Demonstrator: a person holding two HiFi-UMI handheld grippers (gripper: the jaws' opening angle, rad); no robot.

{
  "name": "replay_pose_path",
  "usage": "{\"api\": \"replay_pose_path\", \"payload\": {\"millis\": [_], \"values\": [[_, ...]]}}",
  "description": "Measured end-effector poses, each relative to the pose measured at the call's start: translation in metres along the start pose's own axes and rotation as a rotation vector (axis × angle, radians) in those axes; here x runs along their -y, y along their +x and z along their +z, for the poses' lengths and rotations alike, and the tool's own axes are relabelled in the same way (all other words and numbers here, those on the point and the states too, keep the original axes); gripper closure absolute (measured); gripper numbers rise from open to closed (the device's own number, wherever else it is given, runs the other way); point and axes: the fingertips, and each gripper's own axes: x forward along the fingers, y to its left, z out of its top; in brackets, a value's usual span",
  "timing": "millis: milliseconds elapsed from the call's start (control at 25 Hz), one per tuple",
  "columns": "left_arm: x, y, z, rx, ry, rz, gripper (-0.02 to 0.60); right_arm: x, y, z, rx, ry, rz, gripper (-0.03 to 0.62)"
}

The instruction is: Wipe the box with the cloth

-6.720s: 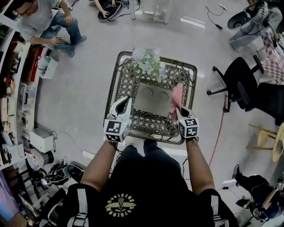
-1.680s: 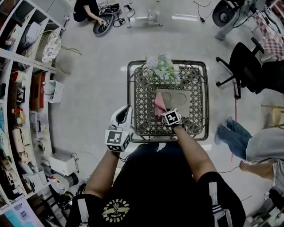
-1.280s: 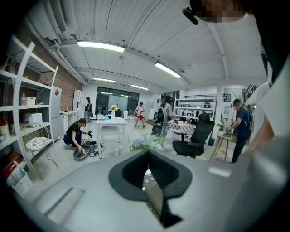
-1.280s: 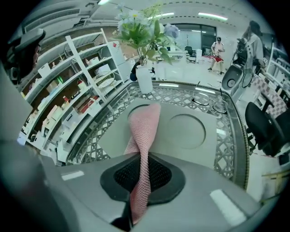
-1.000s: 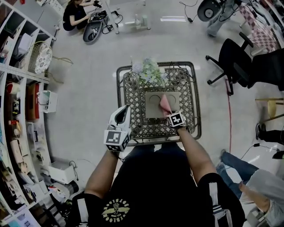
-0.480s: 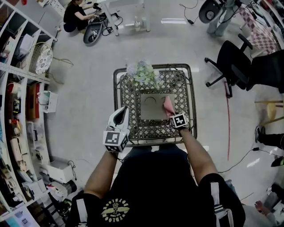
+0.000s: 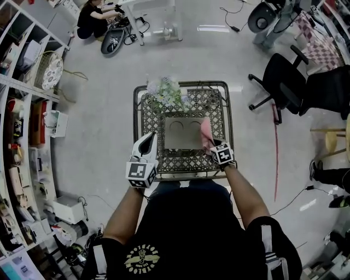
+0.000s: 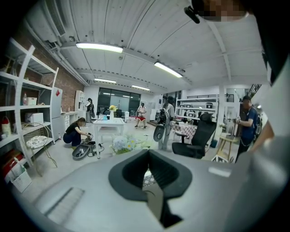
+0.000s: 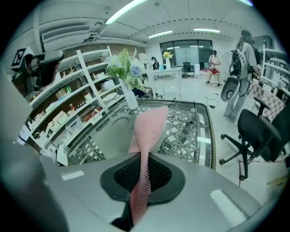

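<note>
A flat grey box [image 7: 182, 134] with two round marks lies on the lattice-topped table [image 7: 216, 106]. At the box's right edge hangs a pink cloth [image 7: 205, 132], with my right gripper [image 7: 211, 144] shut on it. In the right gripper view the cloth [image 9: 147, 133] stands up out of the closed jaws of the right gripper [image 9: 144, 171], over the box [image 9: 115, 138]. My left gripper [image 7: 151, 136] hovers at the table's near left corner, apart from the box. Its jaws look shut with nothing between them in the left gripper view [image 8: 147, 176].
A bunch of flowers [image 7: 164, 92] stands at the table's far left. A black office chair [image 7: 280, 82] is to the right, shelves [image 7: 24, 104] line the left wall, and a person [image 7: 94, 15] sits on the floor beyond. A red cable [image 7: 275, 156] runs along the floor.
My right gripper has drawn the pink cloth from the middle of the box to its right edge, toward me. The left gripper stays by the table's near left corner.
</note>
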Motion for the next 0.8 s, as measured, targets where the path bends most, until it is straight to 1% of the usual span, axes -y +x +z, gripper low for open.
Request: {"api": "replay_pose_path", "payload": {"millis": [200,440,640,800], "values": [[0.008,0.009,-0.004,0.016,-0.012,0.023,0.581,0.021,-0.034,0.005,0.056,-0.002,0.01,0.571],[0.023,0.018,-0.01,0.018,-0.032,0.042,0.581,0.048,-0.069,-0.004,0.103,0.025,-0.001,0.571],[0.029,0.02,-0.008,0.025,-0.046,0.058,0.581,0.058,-0.073,-0.016,0.1,0.05,-0.003,0.572],[0.033,0.021,-0.002,0.036,-0.039,0.074,0.581,0.066,-0.068,-0.023,0.083,0.078,-0.001,0.572]]}}
